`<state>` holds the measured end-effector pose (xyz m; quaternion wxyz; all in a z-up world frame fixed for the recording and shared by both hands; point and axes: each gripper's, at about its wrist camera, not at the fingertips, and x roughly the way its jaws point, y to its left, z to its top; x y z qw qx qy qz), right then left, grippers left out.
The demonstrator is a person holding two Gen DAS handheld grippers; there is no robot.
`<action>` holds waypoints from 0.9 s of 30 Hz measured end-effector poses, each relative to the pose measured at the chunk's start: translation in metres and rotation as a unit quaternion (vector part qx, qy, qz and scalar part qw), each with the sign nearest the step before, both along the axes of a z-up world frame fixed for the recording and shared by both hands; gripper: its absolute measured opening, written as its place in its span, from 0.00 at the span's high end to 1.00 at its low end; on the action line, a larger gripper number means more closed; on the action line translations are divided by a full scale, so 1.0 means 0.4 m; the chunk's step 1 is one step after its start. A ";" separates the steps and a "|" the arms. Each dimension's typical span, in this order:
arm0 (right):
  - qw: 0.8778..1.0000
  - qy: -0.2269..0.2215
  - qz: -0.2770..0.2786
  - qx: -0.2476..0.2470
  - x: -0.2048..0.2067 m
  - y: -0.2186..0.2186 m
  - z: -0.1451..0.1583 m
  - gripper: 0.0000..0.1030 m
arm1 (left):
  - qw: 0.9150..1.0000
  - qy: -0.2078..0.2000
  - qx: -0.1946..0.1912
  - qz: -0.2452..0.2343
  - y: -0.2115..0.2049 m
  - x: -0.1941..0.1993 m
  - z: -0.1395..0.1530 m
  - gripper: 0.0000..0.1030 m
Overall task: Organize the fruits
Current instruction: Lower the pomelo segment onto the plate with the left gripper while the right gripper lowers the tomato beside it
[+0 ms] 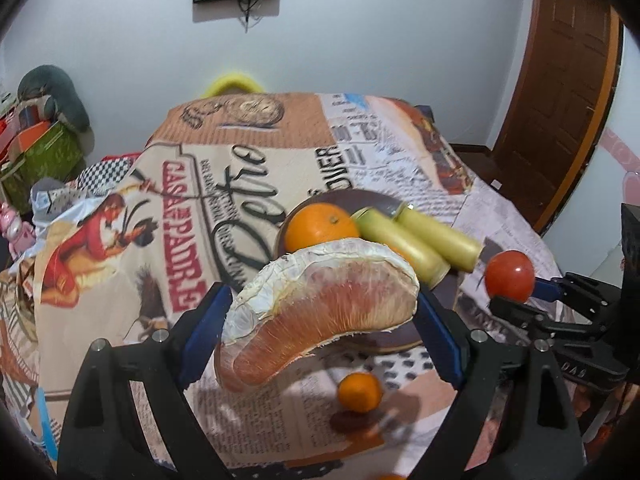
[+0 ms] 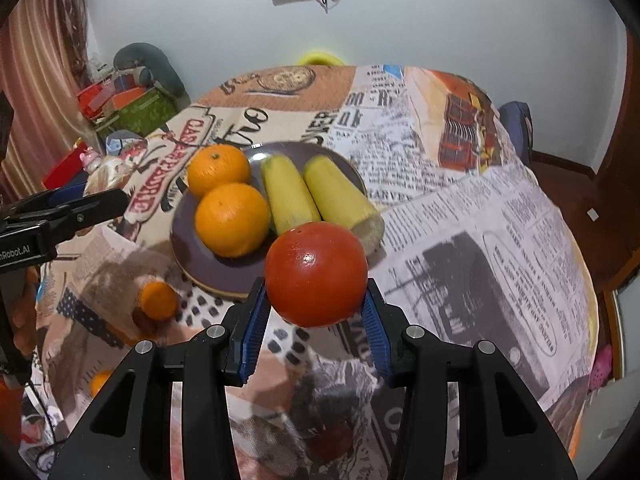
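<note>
My left gripper (image 1: 320, 312) is shut on a peeled pink pomelo segment (image 1: 320, 312) and holds it above the table, in front of the plate. My right gripper (image 2: 316, 312) is shut on a red tomato (image 2: 316, 274) held above the table near the plate's front edge; the tomato also shows in the left wrist view (image 1: 510, 276). The dark plate (image 2: 200, 260) holds two oranges (image 2: 232, 218) and two yellow corn pieces (image 2: 340, 200). A small mandarin (image 2: 158, 300) lies on the cloth in front of the plate; it also shows in the left wrist view (image 1: 359, 392).
The table is covered by a printed newspaper-pattern cloth (image 2: 460, 208). Another small orange fruit (image 2: 98, 382) lies near the left front edge. Boxes and clutter (image 2: 128, 104) stand beyond the table's far left. A wooden door (image 1: 560, 92) is at the right.
</note>
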<state>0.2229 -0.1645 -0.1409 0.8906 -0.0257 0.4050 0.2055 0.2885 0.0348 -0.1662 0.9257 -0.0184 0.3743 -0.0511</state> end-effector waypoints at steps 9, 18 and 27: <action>1.000 -0.028 -0.001 0.010 0.034 -0.002 0.037 0.59 | 1.000 -0.017 0.001 -0.024 -0.076 0.072 0.028 0.13; 0.999 -0.029 -0.007 0.014 0.065 -0.023 0.025 0.59 | 0.999 -0.007 0.005 -0.034 -0.125 0.153 0.005 0.13; 1.000 -0.026 -0.005 0.016 0.081 -0.022 0.011 0.59 | 0.999 0.019 0.010 -0.039 -0.152 0.204 -0.037 0.12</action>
